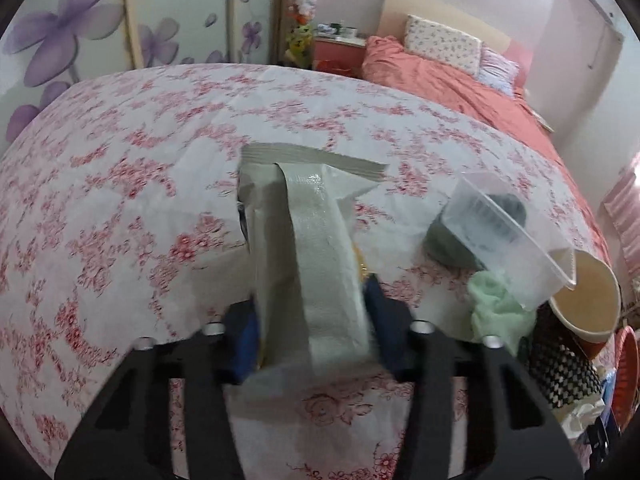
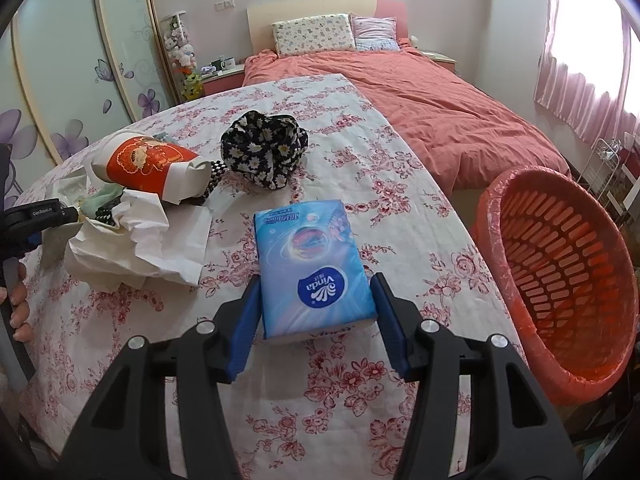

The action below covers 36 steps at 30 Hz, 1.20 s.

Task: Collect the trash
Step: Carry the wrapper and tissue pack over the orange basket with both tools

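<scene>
In the left wrist view my left gripper (image 1: 312, 320) is shut on a silver-white empty wrapper (image 1: 316, 240), held above the floral tablecloth (image 1: 120, 200). To its right lie a clear plastic container (image 1: 512, 236), a green cloth (image 1: 496, 312) and a tipped paper cup (image 1: 588, 296). In the right wrist view my right gripper (image 2: 316, 316) is around a blue Vinda tissue pack (image 2: 312, 268), blue pads at both sides. The red paper cup (image 2: 156, 168) and crumpled white paper (image 2: 132, 244) lie at the left. An orange waste basket (image 2: 560, 276) stands at the right.
A black floral scrunchie-like cloth (image 2: 260, 148) lies mid-table. A bed with coral bedding (image 2: 420, 96) is behind the table. The left gripper's handle and a hand (image 2: 20, 280) show at the far left. A wardrobe with purple flowers (image 1: 60, 40) lines the left wall.
</scene>
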### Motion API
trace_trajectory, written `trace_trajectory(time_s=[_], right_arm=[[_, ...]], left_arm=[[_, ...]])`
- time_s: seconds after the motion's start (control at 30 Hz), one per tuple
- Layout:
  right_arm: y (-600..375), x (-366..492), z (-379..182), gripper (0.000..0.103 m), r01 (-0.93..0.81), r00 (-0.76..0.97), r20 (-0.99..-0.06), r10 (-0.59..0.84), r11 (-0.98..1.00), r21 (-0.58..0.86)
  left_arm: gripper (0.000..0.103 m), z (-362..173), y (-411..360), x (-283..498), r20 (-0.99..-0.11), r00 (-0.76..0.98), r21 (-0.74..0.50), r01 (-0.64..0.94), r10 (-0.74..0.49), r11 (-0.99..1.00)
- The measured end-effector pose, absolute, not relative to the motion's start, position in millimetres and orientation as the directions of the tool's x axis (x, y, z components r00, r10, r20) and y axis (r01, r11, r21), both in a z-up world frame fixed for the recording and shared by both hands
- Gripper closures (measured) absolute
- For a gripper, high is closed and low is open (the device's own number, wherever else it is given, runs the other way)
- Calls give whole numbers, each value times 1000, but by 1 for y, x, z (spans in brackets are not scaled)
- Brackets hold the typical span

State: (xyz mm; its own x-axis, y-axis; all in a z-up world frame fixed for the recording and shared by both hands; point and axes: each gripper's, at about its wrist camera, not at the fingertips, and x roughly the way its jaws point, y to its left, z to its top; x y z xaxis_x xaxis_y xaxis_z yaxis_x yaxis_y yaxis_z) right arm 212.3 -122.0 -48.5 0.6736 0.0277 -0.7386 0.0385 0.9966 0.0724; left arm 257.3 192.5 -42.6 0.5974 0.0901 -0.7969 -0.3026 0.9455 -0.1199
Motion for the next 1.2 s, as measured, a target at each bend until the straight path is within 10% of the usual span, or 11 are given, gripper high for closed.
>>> trace_trajectory(time_s=[1.2], right_arm=[[-214,132,33,50,214,824,-557,-105,968,134]], left_arm=[[76,60,40,168,-634,731,-179,178,-252,968]])
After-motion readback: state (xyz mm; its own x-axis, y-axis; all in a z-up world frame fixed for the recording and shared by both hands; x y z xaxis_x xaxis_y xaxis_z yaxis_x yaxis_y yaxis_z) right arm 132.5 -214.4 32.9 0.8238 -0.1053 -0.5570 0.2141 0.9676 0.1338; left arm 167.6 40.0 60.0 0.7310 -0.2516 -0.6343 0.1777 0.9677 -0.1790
